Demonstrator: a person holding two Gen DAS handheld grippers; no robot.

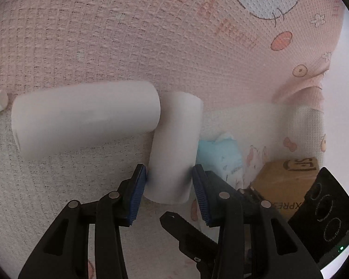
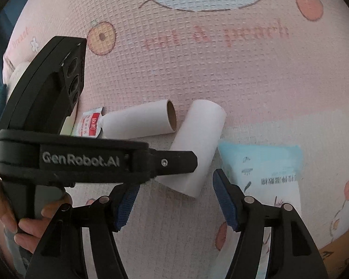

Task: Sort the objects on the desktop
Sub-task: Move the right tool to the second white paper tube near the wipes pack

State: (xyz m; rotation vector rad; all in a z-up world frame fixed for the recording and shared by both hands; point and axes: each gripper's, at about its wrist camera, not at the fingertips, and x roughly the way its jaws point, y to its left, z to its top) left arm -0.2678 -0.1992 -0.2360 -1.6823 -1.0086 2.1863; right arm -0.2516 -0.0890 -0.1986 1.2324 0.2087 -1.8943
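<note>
Pink cloth (image 2: 197, 74); left hand-held gripper (image 1: 169, 183) clasps white tube (image 1: 174, 144); right hand-held gripper (image 2: 174, 200) gapes empty.

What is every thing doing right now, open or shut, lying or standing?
Left gripper: closed on the short roll.
Right gripper: open, empty.
Short roll: lying down, gripped.
Long roll: lying down, free.
Tissue pack: lying flat.
Tube: lying flat.
</note>
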